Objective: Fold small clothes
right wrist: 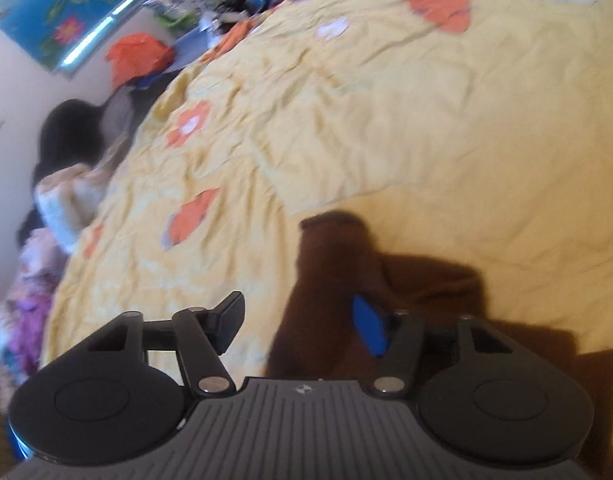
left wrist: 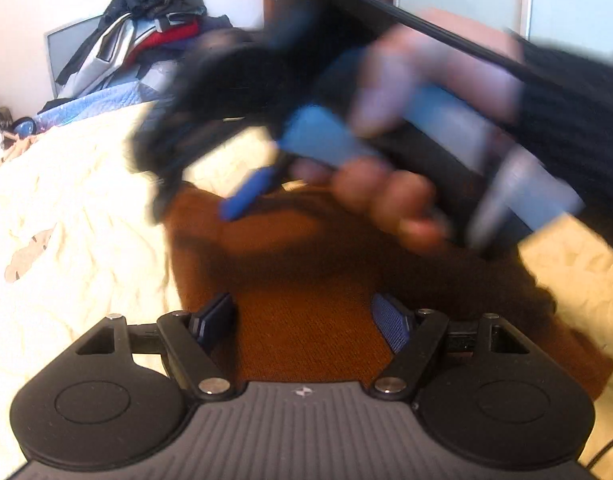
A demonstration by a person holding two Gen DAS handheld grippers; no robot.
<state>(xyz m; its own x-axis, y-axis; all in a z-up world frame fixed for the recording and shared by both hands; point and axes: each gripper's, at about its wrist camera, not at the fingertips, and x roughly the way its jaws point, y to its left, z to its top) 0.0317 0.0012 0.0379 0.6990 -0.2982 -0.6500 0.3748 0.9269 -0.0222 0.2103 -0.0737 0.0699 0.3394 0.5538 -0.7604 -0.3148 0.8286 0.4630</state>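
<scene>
1. Since everything here sits on the bed point(right wrist: 426, 120), we start with that: one yellow bedspread with orange flowers, wrinkled, filling most of the right wrist view.
2. On it we count one brown knit garment point(left wrist: 314, 280), lying flat and part-folded. In the right wrist view it runs from the lower right up toward the middle, with one narrow part, a sleeve maybe, sticking up and away from us point(right wrist: 334, 240). We'd guess its long axis goes roughly away from the left fingers, but blur makes that shaky.
3. Two grippers, one in each hand. The left gripper point(left wrist: 306, 320) is right over the brown knit, fingers spread wide with cloth showing between them and nothing pinched. We can't tell if the tips touch the fabric.
4. The right gripper point(right wrist: 302, 328) has its fingers spread too, pinching nothing. Only its blue-padded finger point(right wrist: 368, 330) overlaps the garment's edge; the other sits over bare bedspread. So the cloth lies to that gripper's right and ahead.
5. Our read: the left one is nearer the body of the garment, the right nearer that narrow part.
6. In the left wrist view the right hand point(left wrist: 406, 128) is smeared with blur above the knit.
</scene>
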